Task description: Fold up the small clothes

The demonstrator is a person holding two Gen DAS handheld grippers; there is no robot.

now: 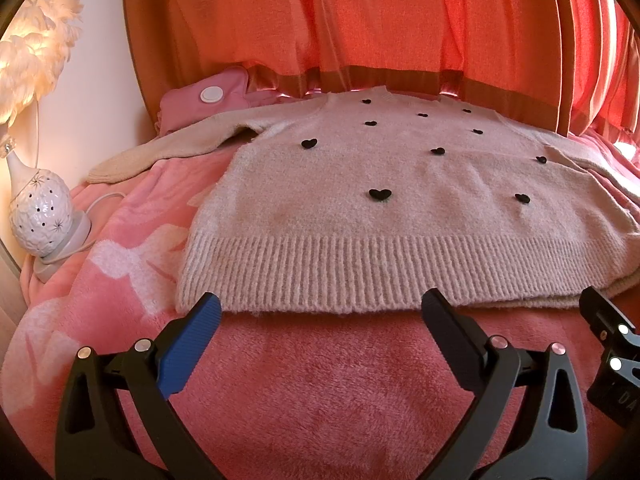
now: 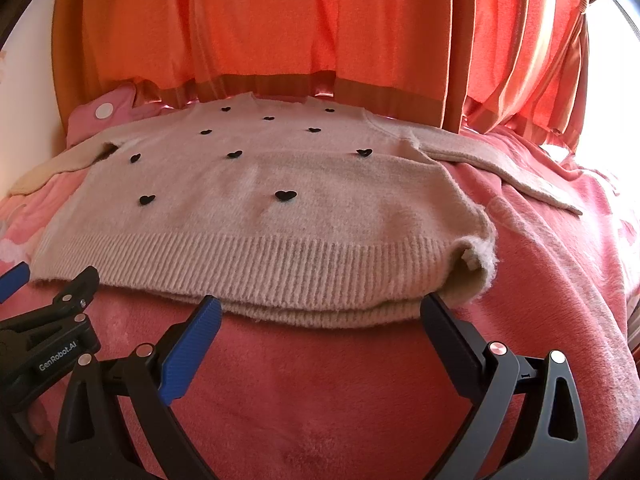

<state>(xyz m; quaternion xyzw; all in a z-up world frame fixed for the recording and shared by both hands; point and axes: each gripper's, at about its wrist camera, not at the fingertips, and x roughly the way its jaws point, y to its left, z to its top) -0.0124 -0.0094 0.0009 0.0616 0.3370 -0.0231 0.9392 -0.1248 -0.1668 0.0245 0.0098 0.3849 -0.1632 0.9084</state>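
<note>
Your left tongs [image 1: 322,306] and right tongs [image 2: 322,306] both hang spread wide and hold nothing, their tips just short of the ribbed hem [image 1: 320,272] of the sweater [image 1: 400,184]. In the left wrist view the right tool sits close at your right edge; in the right wrist view the left tool sits close at your left.

The near strip of pink fleece blanket [image 1: 320,380] between you and the hem is bare. There is open blanket to the left of the sweater body, and more to the right past its right sleeve [image 2: 500,168]. At the hem's right corner [image 2: 472,264] the knit curls up and shows its inside. Under the hem, a second layer of the same knit shows along the front edge.

The sweater lies front up on a bed, beige with small black hearts [image 1: 379,195], hem toward you and neckline away, its long axis running straight off from you toward the orange curtains [image 1: 360,20] that hang right behind the collar. The left sleeve [image 1: 168,148] stretches out to the left and slightly toward you; the right sleeve slants out to the right and toward you.

A pink pouch [image 1: 208,96] with a white round cap sits at the far left beside the shoulder. A white ceramic lamp base [image 1: 40,216] and feather shade [image 1: 36,32] stand at the left edge by the wall.
</note>
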